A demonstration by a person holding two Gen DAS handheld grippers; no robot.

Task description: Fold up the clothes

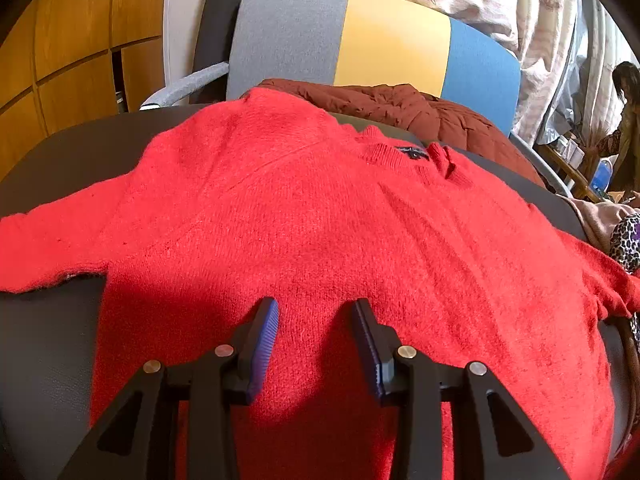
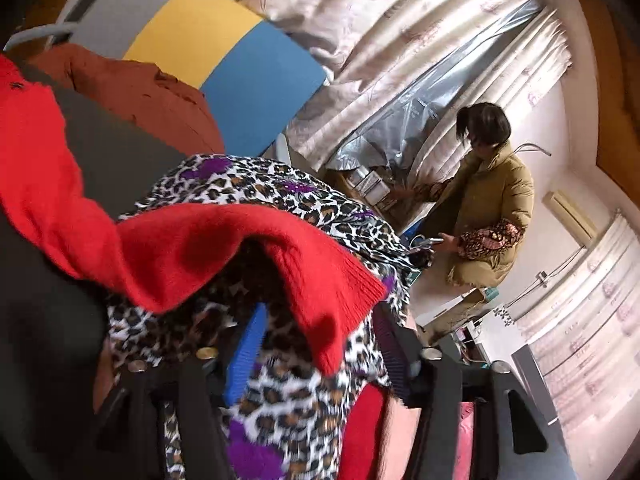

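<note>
A red knit sweater (image 1: pixel 320 220) lies spread flat, front up, on a dark grey surface (image 1: pixel 40 340), its collar at the far side. My left gripper (image 1: pixel 316 308) is open and empty, hovering just over the sweater's lower body. In the right wrist view the sweater's right sleeve (image 2: pixel 224 252) lies draped over a leopard-print garment (image 2: pixel 288 200). My right gripper (image 2: pixel 320 320) is open, its jaws on either side of the sleeve's ribbed cuff end, with the cuff partly covering the fingertips.
A grey, yellow and blue chair (image 1: pixel 360 40) stands behind the surface with a rust-brown quilted jacket (image 1: pixel 400 108) on it. A person in an olive coat (image 2: pixel 488 208) stands by the curtains at right. Wooden cabinets (image 1: pixel 60 60) are at left.
</note>
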